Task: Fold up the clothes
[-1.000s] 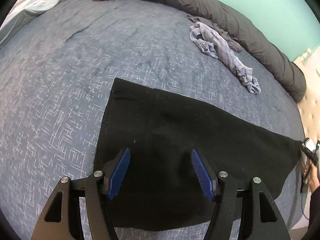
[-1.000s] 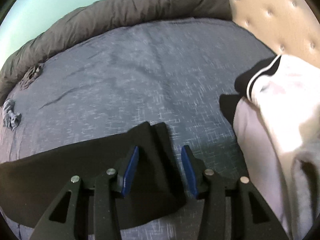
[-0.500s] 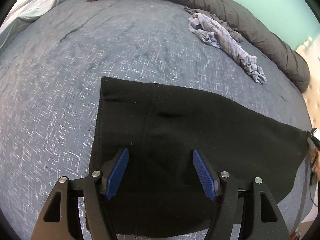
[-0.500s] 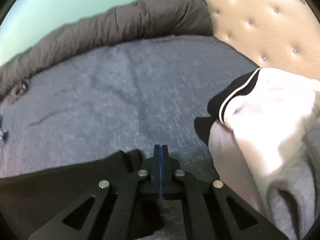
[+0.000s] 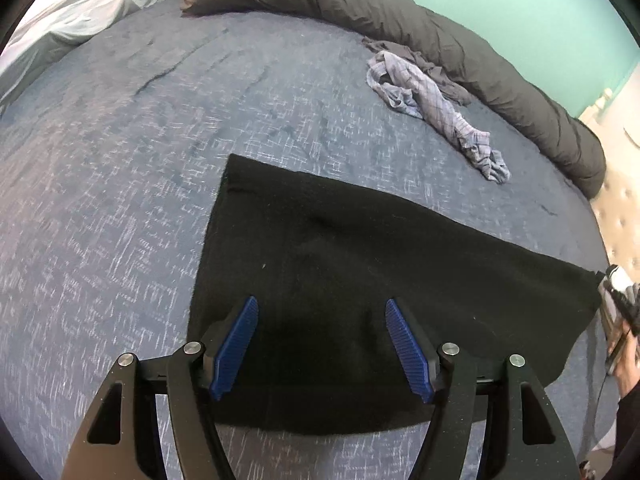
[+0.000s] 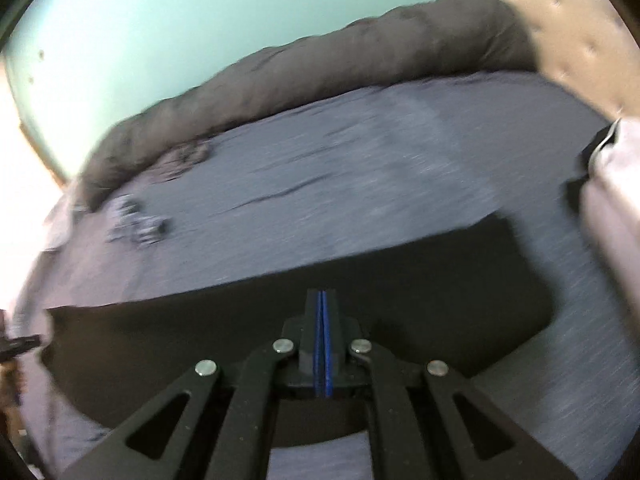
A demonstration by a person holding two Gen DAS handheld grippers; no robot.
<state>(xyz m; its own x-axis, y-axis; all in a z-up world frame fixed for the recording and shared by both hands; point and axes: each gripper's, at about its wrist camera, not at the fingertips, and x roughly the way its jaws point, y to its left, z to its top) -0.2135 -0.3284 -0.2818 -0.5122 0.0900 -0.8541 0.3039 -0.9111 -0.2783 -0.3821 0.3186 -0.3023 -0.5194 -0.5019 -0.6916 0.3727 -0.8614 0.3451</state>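
Left-wrist view: the left gripper [image 5: 320, 344] hangs over the near part of a black garment [image 5: 360, 264], its blue pads wide apart with nothing between them. The garment lies flat on the blue bedspread [image 5: 120, 180], filling the lower centre of the frame; its straight left edge runs from mid-frame down toward the gripper, and its far corner reaches the right margin. Spread out like this, it probably awaits a fold. A crumpled checked shirt [image 5: 432, 104] lies in the upper right, well apart, beside a rolled grey duvet [image 5: 440, 40] along the far edge of the bed. The bedspread to the left and above is open room.

Right-wrist view (blurred): the right gripper [image 6: 322, 320] has its pads pressed together, and no cloth shows between them; the garment spreads below and to both sides. A pale pile of clothes [image 6: 612, 200] at the right margin limits room there.
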